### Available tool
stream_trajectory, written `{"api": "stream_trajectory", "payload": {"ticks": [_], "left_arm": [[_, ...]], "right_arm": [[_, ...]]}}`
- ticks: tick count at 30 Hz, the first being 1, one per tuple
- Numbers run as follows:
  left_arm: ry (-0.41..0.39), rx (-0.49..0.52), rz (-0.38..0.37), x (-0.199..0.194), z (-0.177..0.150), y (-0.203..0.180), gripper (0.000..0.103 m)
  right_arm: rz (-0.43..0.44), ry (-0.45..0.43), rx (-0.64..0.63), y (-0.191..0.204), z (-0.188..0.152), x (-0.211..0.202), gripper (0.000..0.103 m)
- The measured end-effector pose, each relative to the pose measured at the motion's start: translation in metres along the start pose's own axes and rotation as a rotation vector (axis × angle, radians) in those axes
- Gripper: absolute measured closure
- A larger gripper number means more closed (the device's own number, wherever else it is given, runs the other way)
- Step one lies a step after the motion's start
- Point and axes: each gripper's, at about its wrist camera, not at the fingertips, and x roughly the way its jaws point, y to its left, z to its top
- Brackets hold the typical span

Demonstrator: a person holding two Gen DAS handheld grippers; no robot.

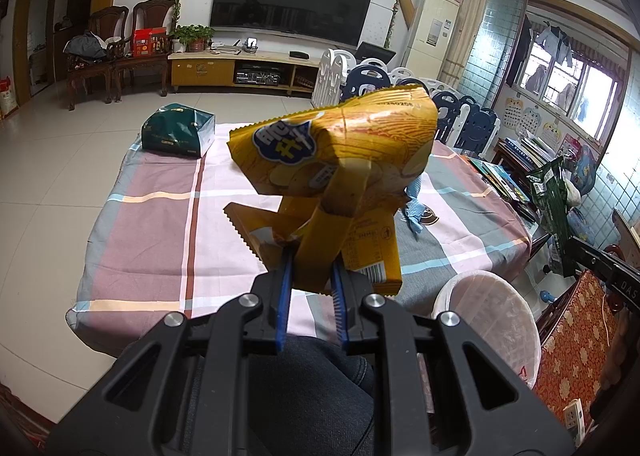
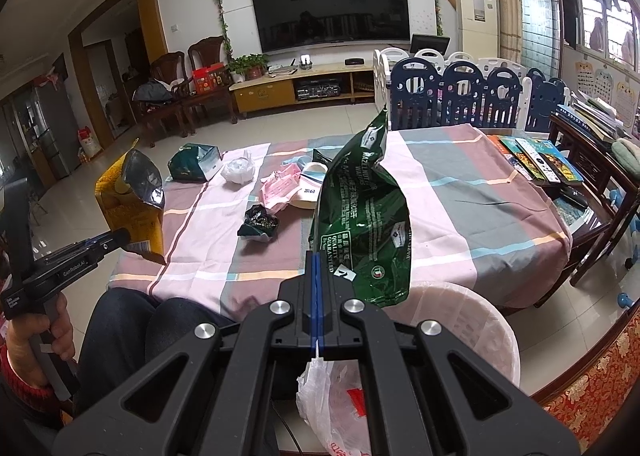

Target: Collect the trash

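Checked cloth covers the surface, where wrappers are left at mid-frame. At left, a yellow bag is clamped by the left tool; rightward, a green bag is pinched by the right tool above the bin, seemingly for dropping.

Left tool clamped on wrapper, raised; right tool pinched tight, raised.

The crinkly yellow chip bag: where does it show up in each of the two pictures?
Left wrist view: the crinkly yellow chip bag fills the centre, clamped in the left gripper.
Right wrist view: it sits at the left edge, beside the table.
Shared landmark: the dark green tissue box.
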Motion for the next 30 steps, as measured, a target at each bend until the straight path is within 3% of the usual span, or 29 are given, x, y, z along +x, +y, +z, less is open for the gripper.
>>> {"api": "stream_trajectory", "payload": {"ticks": [10, 20, 26, 30], "left_arm": [[0.007, 0.004, -0.01, 0.002, 0.001, -0.003, 0.084], [0.046, 0.027, -0.018, 0.001, -0.002, -0.016, 0.084], [0.097, 0.127, -0.089, 0.004, -0.008, -0.059, 0.084], [0.167, 0.184, -0.183, 0.018, -0.012, -0.094, 0.084]], "right_arm": [[-0.059, 0.052, 0.004, -0.023, -0.016, -0.017, 0.102], [-0.084, 0.175, 0.015, -0.05, -0.049, -0.02, 0.102], [-0.031, 0.242, 0.081, -0.066, -0.082, 0.0, 0.102], [-0.022, 0.3, 0.13, -0.079, -0.098, 0.013, 0.101]]}}
